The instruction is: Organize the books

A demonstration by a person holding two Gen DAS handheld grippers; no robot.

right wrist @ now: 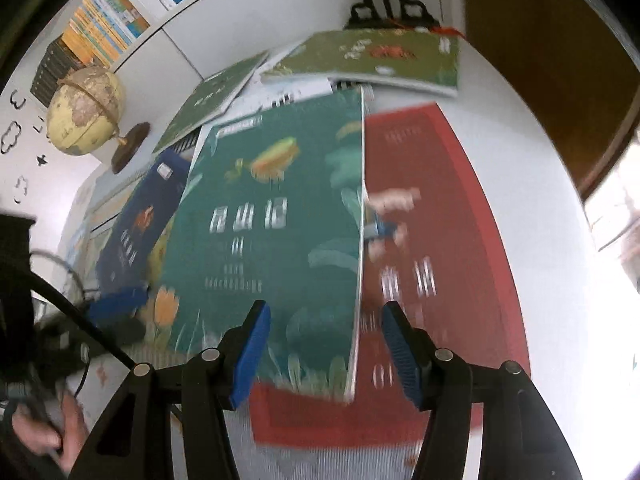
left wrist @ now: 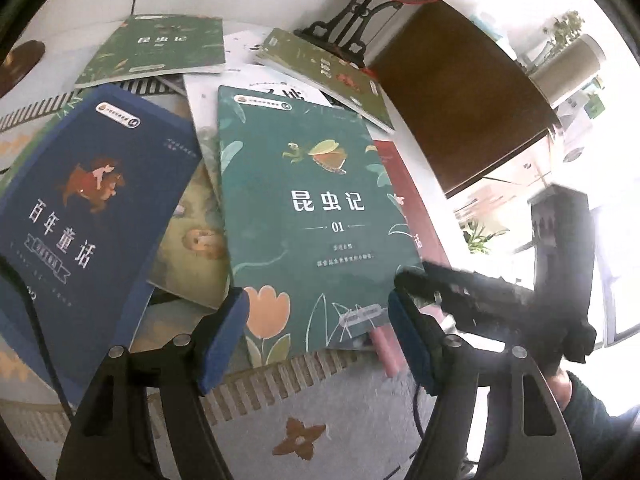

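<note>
Approach step: both grippers, left [left wrist: 316, 336] and right [right wrist: 326, 350], half open and empty, straddle the teal book [left wrist: 308, 216]; next, close at its 6 o'clock edge.

Teal book [right wrist: 276, 240] hides most of red book [right wrist: 440, 240].

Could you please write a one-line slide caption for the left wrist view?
Open left tool above a teal paperback atop scattered books, navy paperback alongside.

We see teal book [left wrist: 312, 216] flat, cover up, overlapping red book [right wrist: 440, 240]; navy book [left wrist: 88, 216] left, tilted; two green books [left wrist: 156, 48] behind.
</note>
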